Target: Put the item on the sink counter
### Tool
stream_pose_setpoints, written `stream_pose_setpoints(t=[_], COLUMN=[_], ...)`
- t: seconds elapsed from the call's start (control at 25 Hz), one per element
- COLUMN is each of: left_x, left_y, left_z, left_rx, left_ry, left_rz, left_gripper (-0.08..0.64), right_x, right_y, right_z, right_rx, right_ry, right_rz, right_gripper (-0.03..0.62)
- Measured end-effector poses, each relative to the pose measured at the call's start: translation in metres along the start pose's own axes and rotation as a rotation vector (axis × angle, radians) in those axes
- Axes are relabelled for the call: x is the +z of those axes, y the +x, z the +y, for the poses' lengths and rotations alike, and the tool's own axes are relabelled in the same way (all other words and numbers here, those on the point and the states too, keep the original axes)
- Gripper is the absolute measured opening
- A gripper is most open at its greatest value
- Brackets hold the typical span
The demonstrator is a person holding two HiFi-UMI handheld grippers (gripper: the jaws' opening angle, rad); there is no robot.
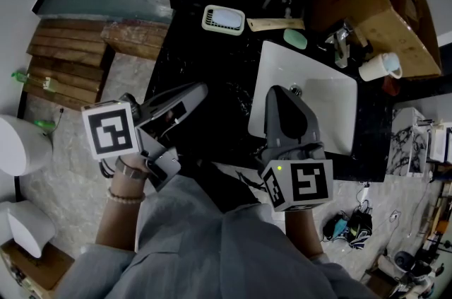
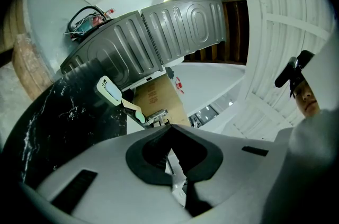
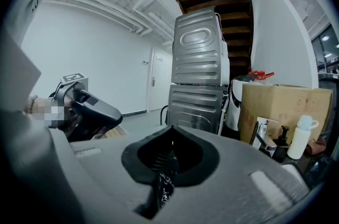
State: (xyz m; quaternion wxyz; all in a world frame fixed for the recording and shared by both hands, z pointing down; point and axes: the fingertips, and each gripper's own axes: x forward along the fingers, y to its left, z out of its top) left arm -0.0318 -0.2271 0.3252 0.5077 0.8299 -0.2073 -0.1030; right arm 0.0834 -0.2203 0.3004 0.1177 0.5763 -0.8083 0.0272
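Your left claw (image 1: 202, 88) is pressed together with nothing in it. Its tip hangs over the black marble bench (image 1: 205, 57), just left of the white basin (image 1: 332, 103). Your right claw (image 1: 277, 90) is also pressed together and empty. It is held above the left part of the basin and points toward the back of the bench. The two claws sit side by side, apart from each other.

Neither claw carries anything, and the loose things lie on the bench. A cream soap dish (image 1: 223, 19) sits at the back, left of the basin and well ahead of both claws. To its right lies a flat tan piece (image 1: 275, 25). Next to that is a pale green soap bar (image 1: 296, 39), just off the basin's back left corner. You cannot tell from here which of these is the item to be placed.

The faucet (image 1: 340, 42) stands behind the basin. A white cup (image 1: 380, 67) is near the basin's right rear corner, and a cardboard box (image 1: 385, 15) lies beyond them. Your right gripper view shows two grey machines (image 3: 201, 59) stacked one on the other past the bench.
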Motion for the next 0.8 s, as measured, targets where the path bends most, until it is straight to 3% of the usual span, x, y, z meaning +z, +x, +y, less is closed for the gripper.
stream_pose_setpoints(t=[0.6,0.8], left_x=[-0.0004,-0.0001], left_y=[-0.0001,-0.0068], left_z=[0.0022,0.0077], left_rx=[0.003,0.035], left_ry=[-0.015,-0.025], left_rz=[-0.001,-0.003], left_gripper=[0.005,0.005], right_x=[-0.0012,-0.0031], right_y=[0.0007,0.0042], right_z=[0.0006,0.0056], right_rx=[0.004,0.018], right_ry=[0.0,0.008], right_rz=[0.007,0.006], right_gripper=[-0.002,-0.003])
